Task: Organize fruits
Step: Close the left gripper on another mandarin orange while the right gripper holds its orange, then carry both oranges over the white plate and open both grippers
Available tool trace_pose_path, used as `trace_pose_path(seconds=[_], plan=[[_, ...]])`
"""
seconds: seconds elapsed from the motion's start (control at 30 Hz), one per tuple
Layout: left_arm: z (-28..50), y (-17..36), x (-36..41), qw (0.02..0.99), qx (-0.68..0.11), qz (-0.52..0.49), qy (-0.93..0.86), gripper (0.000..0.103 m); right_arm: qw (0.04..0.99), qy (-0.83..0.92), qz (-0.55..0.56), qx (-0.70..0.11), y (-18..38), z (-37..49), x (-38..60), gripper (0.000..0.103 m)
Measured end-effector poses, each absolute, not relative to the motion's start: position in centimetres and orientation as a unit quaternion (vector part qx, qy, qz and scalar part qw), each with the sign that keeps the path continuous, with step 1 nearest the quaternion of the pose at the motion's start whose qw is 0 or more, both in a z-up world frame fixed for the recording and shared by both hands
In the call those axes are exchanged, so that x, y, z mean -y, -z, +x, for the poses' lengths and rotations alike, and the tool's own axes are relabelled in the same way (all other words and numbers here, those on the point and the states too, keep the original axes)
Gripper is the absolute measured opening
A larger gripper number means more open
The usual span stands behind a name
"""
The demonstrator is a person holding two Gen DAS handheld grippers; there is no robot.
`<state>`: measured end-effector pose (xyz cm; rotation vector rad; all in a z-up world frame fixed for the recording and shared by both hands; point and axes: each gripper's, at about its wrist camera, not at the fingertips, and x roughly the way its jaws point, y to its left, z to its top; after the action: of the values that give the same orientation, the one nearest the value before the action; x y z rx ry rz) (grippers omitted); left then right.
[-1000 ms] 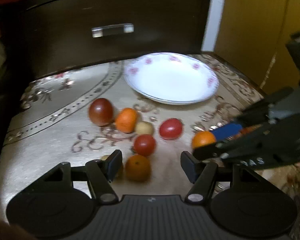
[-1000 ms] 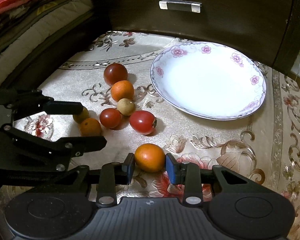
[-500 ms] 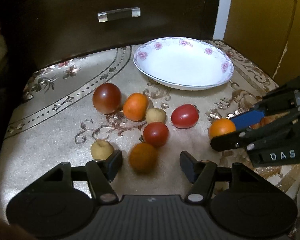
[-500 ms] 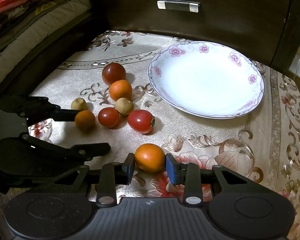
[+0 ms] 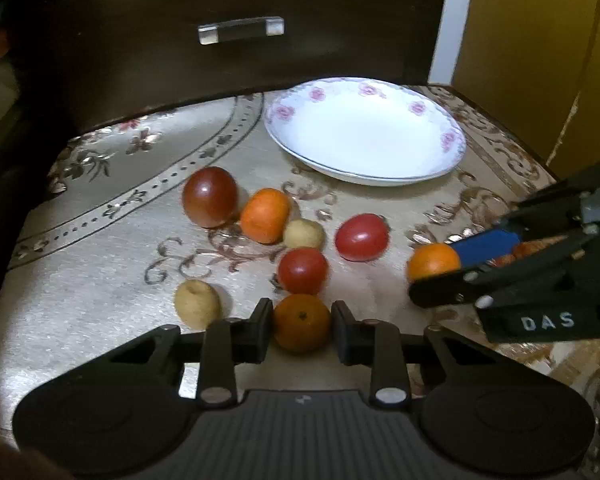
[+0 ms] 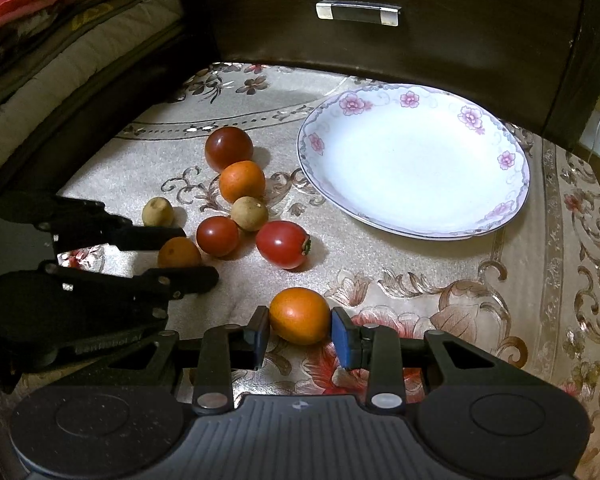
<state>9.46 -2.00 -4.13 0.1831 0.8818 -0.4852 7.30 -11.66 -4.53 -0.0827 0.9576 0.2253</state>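
My left gripper (image 5: pixel 301 324) is shut on a small orange (image 5: pixel 301 322) that rests on the patterned cloth; it also shows in the right wrist view (image 6: pixel 179 252). My right gripper (image 6: pixel 300 330) is shut on an orange tomato (image 6: pixel 299 315), seen from the left as well (image 5: pixel 433 261). Loose fruits lie between them: a dark red tomato (image 5: pixel 209 196), an orange (image 5: pixel 265 215), a red tomato (image 5: pixel 362 237), another red tomato (image 5: pixel 302 270) and two pale longans (image 5: pixel 303 233) (image 5: pixel 197 303). An empty white flowered plate (image 5: pixel 452 140) stands behind.
A dark wooden drawer front (image 5: pixel 240 32) with a metal handle rises just behind the plate. Folded bedding (image 6: pixel 60 32) lies left. A yellow wall (image 5: pixel 540 40) is at right. The table edge (image 5: pixel 540 160) runs close to the plate's right side.
My left gripper moved forward and closed its fingers on the small orange. The pale longan beside it is now uncovered. My right gripper has stayed shut on the orange tomato.
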Motion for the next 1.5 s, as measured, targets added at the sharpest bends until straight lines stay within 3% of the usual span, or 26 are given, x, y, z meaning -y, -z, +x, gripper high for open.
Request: trace_pose_path(seconds=[0.87, 1.5], plan=[[8.7, 2.7, 2.4, 0.875, -0.413, 0.07, 0.243, 0.037, 0.894, -0.105, -0.031, -0.435, 3.4, 6.8, 12.1, 0.029], [14.8, 0.0, 6.6, 0.892, -0.377, 0.073, 0.241, 0.036, 0.916, -0.062, -0.005, -0.396, 1.1, 10.3, 15.5, 0.029]])
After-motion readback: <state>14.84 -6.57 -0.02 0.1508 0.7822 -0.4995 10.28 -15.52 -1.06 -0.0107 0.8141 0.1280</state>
